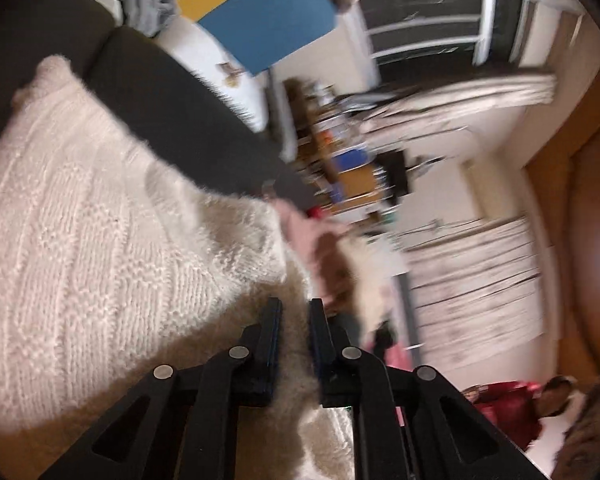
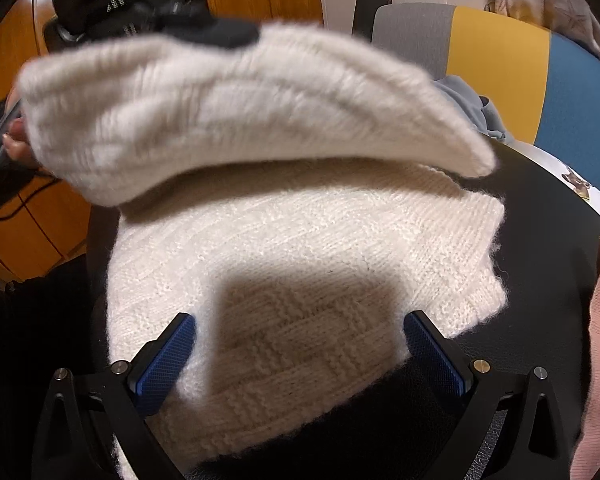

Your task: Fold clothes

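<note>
On dark table [image 2: 540,280]: cream sweater [image 2: 300,248], one flap raised mid-fold, pinched in left gripper [image 1: 294,312]; right gripper [image 2: 300,344] spread wide, empty, above body; lay flap square, edges matched, smooth flat.

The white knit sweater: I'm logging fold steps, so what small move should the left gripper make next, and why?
Probably carry the raised flap on across and lay it on the white knit sweater. The left gripper is pinching knit fabric, the flap hangs above the flat part on the black surface, and the right gripper is open, holding nothing.
</note>
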The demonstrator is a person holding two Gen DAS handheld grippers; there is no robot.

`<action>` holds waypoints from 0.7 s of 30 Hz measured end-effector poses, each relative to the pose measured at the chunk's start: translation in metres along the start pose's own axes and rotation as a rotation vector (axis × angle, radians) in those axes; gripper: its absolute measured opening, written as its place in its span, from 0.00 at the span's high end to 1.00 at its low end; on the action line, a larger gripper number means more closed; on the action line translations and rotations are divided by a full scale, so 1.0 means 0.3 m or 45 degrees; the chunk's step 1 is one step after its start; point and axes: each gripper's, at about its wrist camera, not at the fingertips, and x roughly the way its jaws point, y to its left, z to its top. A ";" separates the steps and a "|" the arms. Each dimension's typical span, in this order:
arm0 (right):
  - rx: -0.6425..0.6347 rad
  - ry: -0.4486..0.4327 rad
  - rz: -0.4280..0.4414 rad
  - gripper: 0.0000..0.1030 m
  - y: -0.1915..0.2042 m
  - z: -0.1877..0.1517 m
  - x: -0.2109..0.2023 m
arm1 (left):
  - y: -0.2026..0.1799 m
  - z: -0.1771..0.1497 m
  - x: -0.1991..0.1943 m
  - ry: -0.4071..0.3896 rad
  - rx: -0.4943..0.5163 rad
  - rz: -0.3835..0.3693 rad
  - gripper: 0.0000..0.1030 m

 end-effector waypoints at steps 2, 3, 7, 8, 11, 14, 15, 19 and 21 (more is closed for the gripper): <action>-0.006 0.004 -0.010 0.00 0.004 0.000 0.002 | -0.025 -0.010 0.032 -0.013 0.014 -0.030 0.89; -0.007 0.005 -0.013 0.00 0.004 0.000 0.003 | -0.029 -0.011 0.051 -0.016 0.009 -0.020 0.89; -0.002 0.006 -0.015 0.00 0.003 -0.001 0.005 | 0.051 -0.034 0.178 -0.019 -0.085 0.049 0.89; -0.003 0.005 -0.015 0.00 0.003 -0.001 0.005 | 0.089 -0.043 0.206 -0.008 -0.113 0.061 0.89; 0.001 0.003 -0.011 0.00 0.001 -0.003 0.004 | 0.161 -0.052 0.300 -0.029 -0.143 0.070 0.91; 0.023 -0.003 0.011 0.00 -0.012 -0.005 0.002 | 0.136 -0.059 0.336 -0.020 -0.046 0.147 0.91; 0.028 0.003 0.011 0.00 -0.013 -0.006 -0.002 | 0.124 -0.056 0.342 0.000 -0.041 0.150 0.91; 0.035 0.046 -0.013 0.00 -0.002 -0.008 -0.020 | 0.045 -0.035 0.290 -0.013 0.013 0.110 0.80; 0.038 0.068 -0.024 0.00 0.003 -0.009 -0.030 | -0.007 -0.029 0.203 -0.058 0.103 0.137 0.78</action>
